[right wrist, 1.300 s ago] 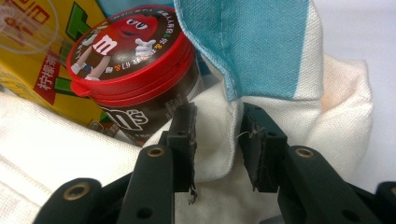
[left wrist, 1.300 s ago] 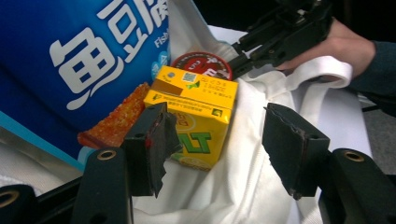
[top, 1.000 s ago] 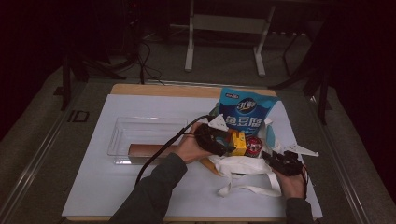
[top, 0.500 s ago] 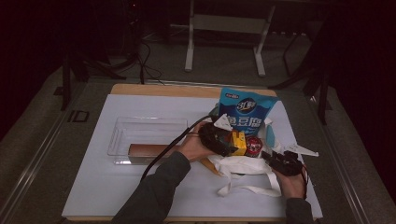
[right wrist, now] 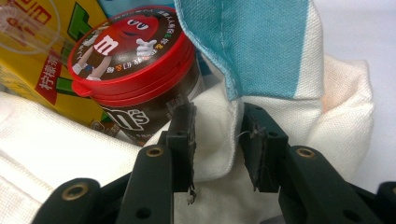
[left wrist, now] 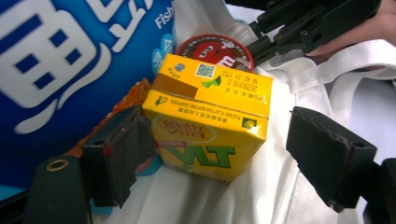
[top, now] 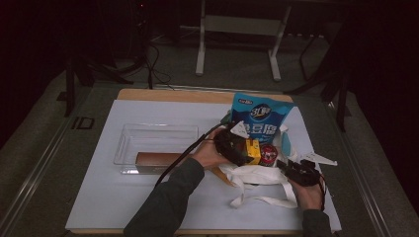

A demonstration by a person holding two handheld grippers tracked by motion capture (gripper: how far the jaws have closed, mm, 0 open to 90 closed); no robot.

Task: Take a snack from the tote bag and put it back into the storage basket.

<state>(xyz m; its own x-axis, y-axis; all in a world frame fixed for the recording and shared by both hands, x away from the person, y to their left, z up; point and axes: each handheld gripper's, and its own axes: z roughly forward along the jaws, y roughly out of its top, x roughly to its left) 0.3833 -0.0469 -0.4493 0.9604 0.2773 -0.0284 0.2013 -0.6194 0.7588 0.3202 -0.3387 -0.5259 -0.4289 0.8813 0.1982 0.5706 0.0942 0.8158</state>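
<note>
A yellow drink carton lies in the mouth of a white cloth tote bag, next to a red-lidded M&M's can and a blue snack bag. My left gripper straddles the carton. Its jaws have just been opening, with the carton between them and a clear gap at the right pad. My right gripper is shut on a fold of the tote bag's rim, just in front of the can. In the high view the left gripper sits over the carton, and the right gripper is at the bag's right side.
A clear plastic tray stands at the left of the white mat, with a long brown box along its near side. The left gripper's black cable runs over the brown box. The bag's loose handles trail toward the front edge.
The left gripper has shifted slightly to the right over the carton. The right gripper and the bag have stayed put.
</note>
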